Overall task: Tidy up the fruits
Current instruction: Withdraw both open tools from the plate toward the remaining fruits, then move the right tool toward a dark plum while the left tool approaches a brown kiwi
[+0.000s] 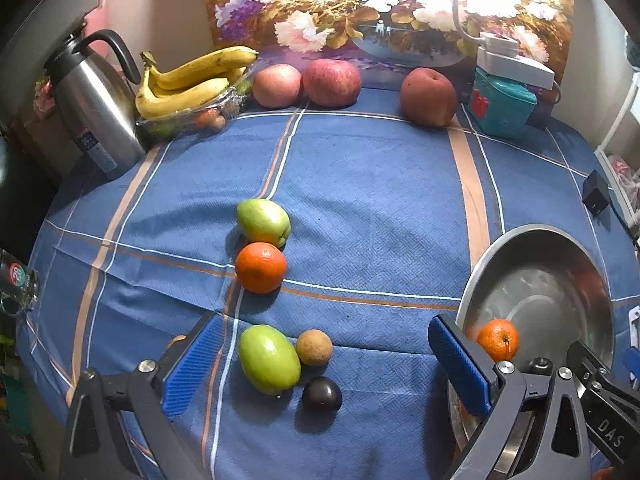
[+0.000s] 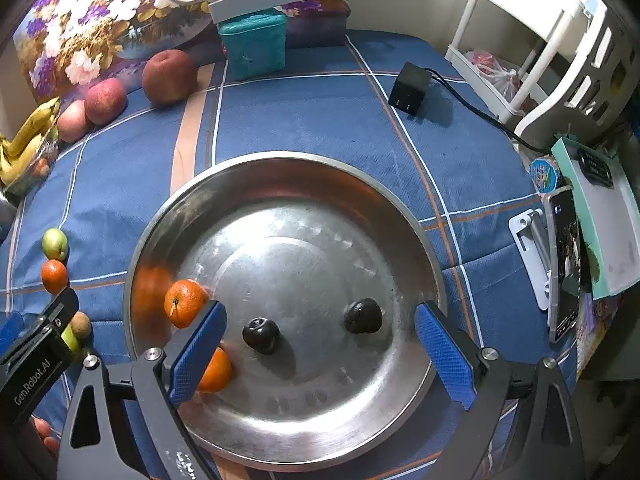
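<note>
The left hand-held gripper [image 1: 312, 364], jaws wide apart and empty, is the nearer one to the green fruit [image 1: 269, 359] lying on the tabletop [image 1: 380, 200] between its fingers, long axis toward 10 o'clock.

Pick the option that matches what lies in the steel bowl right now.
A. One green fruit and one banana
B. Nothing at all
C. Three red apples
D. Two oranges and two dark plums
D: the right wrist view shows the steel bowl holding two oranges at its left side and two dark plums near the middle.
</note>
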Demonstrator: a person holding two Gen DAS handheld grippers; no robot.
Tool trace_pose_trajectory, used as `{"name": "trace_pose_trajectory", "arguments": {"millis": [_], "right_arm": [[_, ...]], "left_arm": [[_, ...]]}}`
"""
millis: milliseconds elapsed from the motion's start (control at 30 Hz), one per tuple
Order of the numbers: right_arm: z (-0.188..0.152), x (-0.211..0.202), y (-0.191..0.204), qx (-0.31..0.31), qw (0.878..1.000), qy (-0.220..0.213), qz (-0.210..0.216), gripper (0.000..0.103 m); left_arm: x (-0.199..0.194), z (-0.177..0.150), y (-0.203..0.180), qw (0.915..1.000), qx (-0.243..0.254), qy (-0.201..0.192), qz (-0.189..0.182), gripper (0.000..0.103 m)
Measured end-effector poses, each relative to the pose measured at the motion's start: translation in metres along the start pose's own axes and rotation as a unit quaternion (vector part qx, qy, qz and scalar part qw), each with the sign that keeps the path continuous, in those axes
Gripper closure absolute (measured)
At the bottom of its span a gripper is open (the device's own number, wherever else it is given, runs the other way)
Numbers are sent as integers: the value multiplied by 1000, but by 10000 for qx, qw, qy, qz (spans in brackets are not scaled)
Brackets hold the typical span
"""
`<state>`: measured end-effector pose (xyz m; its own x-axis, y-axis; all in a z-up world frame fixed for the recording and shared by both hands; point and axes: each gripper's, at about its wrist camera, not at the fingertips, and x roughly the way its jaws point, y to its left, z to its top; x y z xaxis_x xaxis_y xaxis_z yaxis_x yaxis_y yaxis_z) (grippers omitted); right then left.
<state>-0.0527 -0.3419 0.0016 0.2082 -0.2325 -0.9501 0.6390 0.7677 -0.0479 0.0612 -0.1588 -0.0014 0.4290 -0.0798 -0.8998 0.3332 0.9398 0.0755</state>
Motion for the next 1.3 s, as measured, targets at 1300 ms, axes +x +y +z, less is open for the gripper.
{"name": "trace_pose_trajectory", "arguments": {"millis": [1300], "right_arm": [[-31,-25,164,-1252,9894,75,739,8]], "left_arm": [[17,-14,164,9941,-1015,341,149,0]]}}
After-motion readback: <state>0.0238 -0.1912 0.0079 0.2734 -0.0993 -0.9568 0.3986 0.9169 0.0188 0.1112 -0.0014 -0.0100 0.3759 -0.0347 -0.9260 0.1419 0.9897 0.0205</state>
